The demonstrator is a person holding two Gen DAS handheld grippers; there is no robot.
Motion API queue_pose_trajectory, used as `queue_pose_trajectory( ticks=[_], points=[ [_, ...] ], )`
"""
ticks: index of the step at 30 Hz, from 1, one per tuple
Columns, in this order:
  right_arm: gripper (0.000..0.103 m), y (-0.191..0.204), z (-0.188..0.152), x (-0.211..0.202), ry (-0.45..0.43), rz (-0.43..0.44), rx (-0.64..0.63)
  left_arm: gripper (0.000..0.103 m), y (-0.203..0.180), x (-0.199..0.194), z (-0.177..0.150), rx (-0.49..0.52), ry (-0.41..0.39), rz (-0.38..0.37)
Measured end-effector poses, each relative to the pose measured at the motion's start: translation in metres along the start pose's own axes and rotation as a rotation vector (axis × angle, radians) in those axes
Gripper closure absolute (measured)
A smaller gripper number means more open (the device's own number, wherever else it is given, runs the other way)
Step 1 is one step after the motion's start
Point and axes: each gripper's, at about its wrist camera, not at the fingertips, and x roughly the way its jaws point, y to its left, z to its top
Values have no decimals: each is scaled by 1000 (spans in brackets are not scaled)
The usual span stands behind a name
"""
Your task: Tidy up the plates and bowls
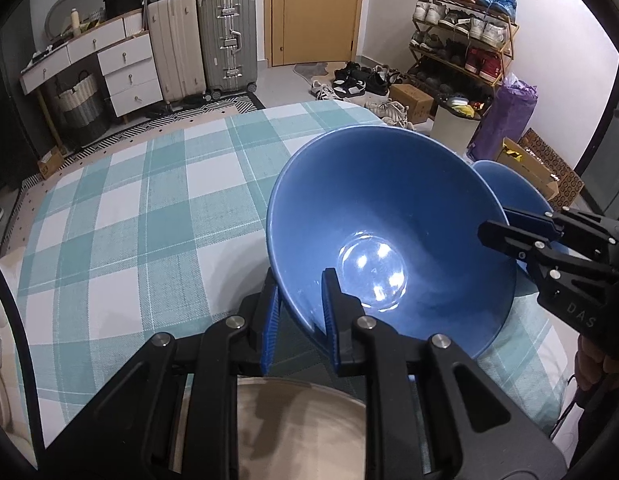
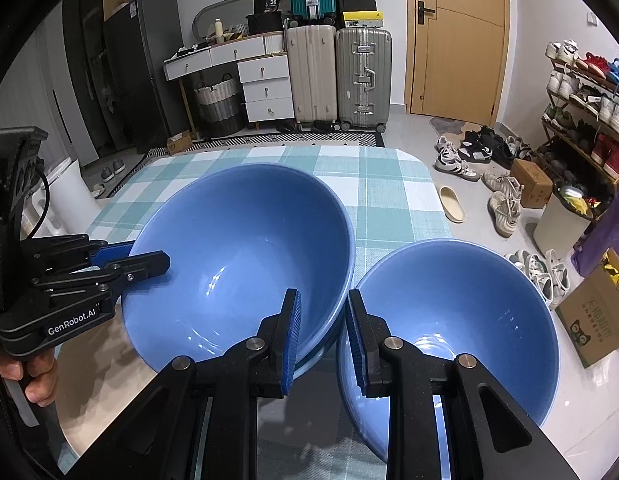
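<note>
My left gripper [image 1: 299, 312] is shut on the near rim of a large blue bowl [image 1: 389, 224] and holds it tilted above the checked tablecloth [image 1: 129, 220]; it shows at the left of the right wrist view [image 2: 129, 260]. The same bowl [image 2: 245, 256] sits on top of another blue bowl whose rim [image 2: 321, 350] peeks out underneath. My right gripper [image 2: 323, 336] has its jaws over the near rim of a second blue bowl [image 2: 453, 328], with a gap between the pads; it shows at the right of the left wrist view [image 1: 505, 224], where the second bowl [image 1: 505, 184] is mostly hidden.
A beige plate [image 1: 293, 420] lies under my left gripper near the table's front edge. Beyond the table stand suitcases [image 2: 341, 76], a white dresser [image 2: 249, 76], a shoe rack [image 2: 585, 120], loose shoes [image 2: 469, 160] and a cardboard box [image 2: 597, 316].
</note>
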Motion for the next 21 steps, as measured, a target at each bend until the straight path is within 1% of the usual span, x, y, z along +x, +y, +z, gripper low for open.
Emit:
queue_pose_trajectory(
  ticks=[6,14,21],
  points=[
    [79,9,-2,3,-4,-28,-24,85,-3,1,-1,16,8,17],
    [79,13,-5,5,-6,-35,-31,83,-2,5,-5,16,23,29],
    [76,16,-5,9,10,-62,-28,82,2,5,-7,-6,40,9]
  ],
)
